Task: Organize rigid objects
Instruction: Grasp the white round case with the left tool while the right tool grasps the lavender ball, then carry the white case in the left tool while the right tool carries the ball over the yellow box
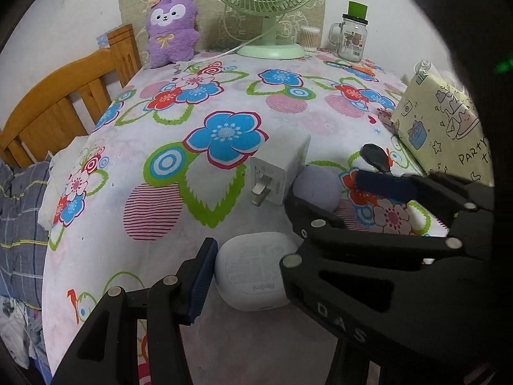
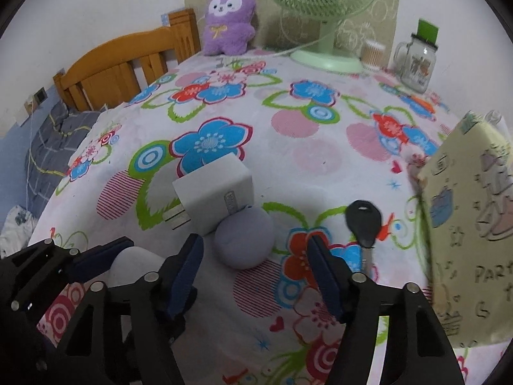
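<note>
Left tool [image 1: 250,256] is clenched on a little white earbud case [image 1: 250,276]. One blue pad [image 1: 200,282] presses its left side and the other finger covers its right side. The case sits low, right at the worktop [image 1: 105,256], which has a cloth with big flowers on it.

My right tool [image 2: 253,243] is just beside the left one, on its right. Its fingers are apart and hold nothing. A soft-looking purple ball [image 2: 247,256] lies just ahead of the tips, in the gap, nearer the left finger. I see no pad pressing on it.

A white plug block [image 2: 214,192] lies just past the ball, a bit to the left of my right tool, and touches the ball. Its metal pins point left. A black key [image 2: 364,221] lies ahead of the right finger, a little to the right. A pale yellow box [image 2: 474,224] with cartoon drawings stands further right, near the key.

Far ahead of both tools, at the back of the worktop, stand a purple plush toy [image 1: 171,29], a green fan [image 1: 269,48] and a glass jar [image 1: 351,38] with a handle. A wooden bed frame [image 1: 57,109] is off to the left of my left tool.
</note>
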